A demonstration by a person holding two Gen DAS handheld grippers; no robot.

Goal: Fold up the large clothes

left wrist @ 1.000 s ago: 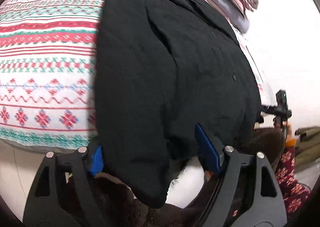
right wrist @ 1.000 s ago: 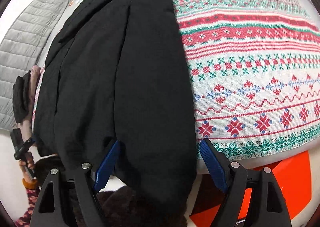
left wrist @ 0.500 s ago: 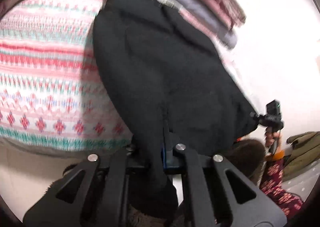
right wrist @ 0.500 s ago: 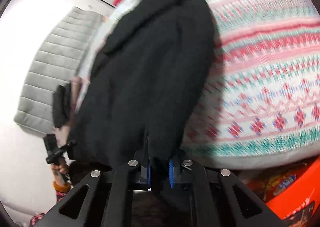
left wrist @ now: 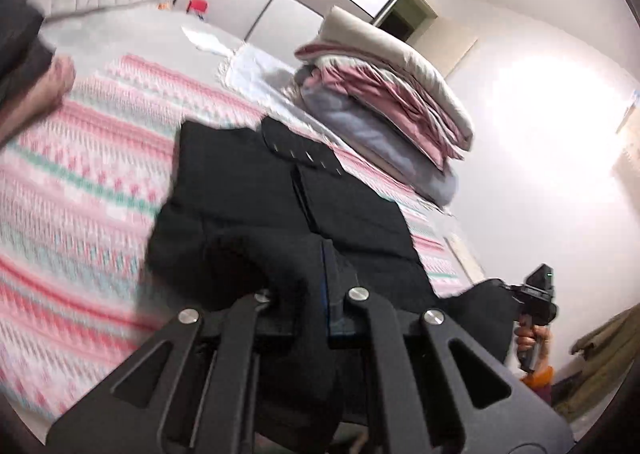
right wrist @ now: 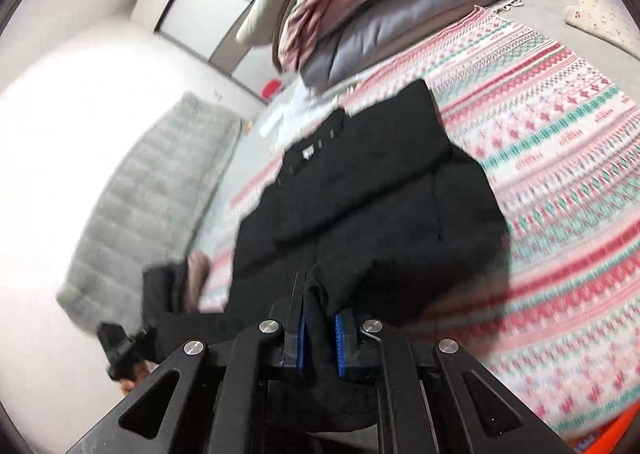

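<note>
A black coat (left wrist: 256,189) is spread on a patterned bedspread (left wrist: 80,189), its near hem pinched shut by the left gripper (left wrist: 325,286) and right gripper (right wrist: 318,334). Sleeves appear tucked in; 1 lengthwise fold seems barely begun.

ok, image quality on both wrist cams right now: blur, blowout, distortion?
Left wrist: patterned blanket smeared by motion blur, wall at right blown out, black coat nearly textureless. Right wrist: blur heavier, blanket stripes and grey quilted headboard soft, upper-left wall overexposed. Both: strong fisheye curvature, dark vignette corners; gripper bodies stay sharp.
</note>
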